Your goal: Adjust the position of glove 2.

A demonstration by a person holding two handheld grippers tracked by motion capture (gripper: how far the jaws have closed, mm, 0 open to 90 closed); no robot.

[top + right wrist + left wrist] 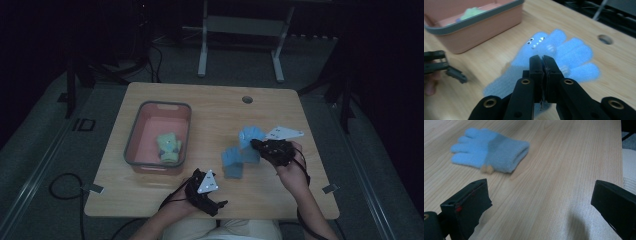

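The left claw (216,204) is held wide open and empty at the near table (150,200) edge. One blue glove (233,162) lies flat mid-table; a second glove (564,50), with a stitched face, is clamped in the closed right claw (542,62). A green glove (169,148) is already in the pink bin (134,135); two appear left to load. No legible writing is seen.

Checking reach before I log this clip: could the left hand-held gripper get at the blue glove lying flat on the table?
Probably yes. The left hand-held gripper has its jaws wide open, pointing at the flat blue glove, with only bare table between them. The right hand-held gripper is shut on the other glove.
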